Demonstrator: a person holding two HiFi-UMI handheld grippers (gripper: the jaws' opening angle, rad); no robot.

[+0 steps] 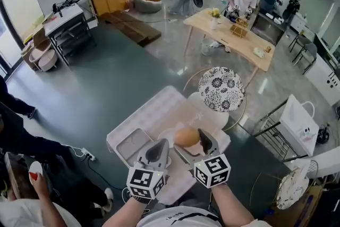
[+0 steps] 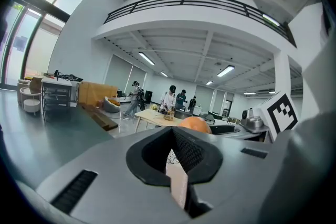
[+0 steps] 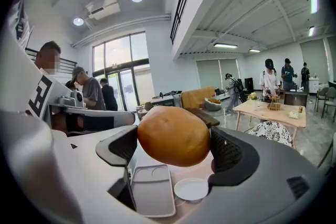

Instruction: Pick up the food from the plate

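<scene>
Pinching round brown food (image 3: 173, 135) across its middle in right gripper (image 1: 194, 142), clear above white plate (image 3: 191, 189). Idling left gripper (image 1: 156, 152) alongside, jaws pressed together, empty. Likely calling for gentle, even squeeze, guarding against crushing or rolling out.

Right gripper (image 3: 176, 150) clamps the food (image 3: 173, 132) (held aloft); left gripper (image 2: 173, 155) closed, empty.

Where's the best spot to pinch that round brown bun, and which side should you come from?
Probably across its fat middle, coming from the near side with one jaw on its left and one on its right. The bun is round and smooth, so a pinch near the top or bottom could slide off. The right hand-held gripper holds it just that way, above the plate.
</scene>
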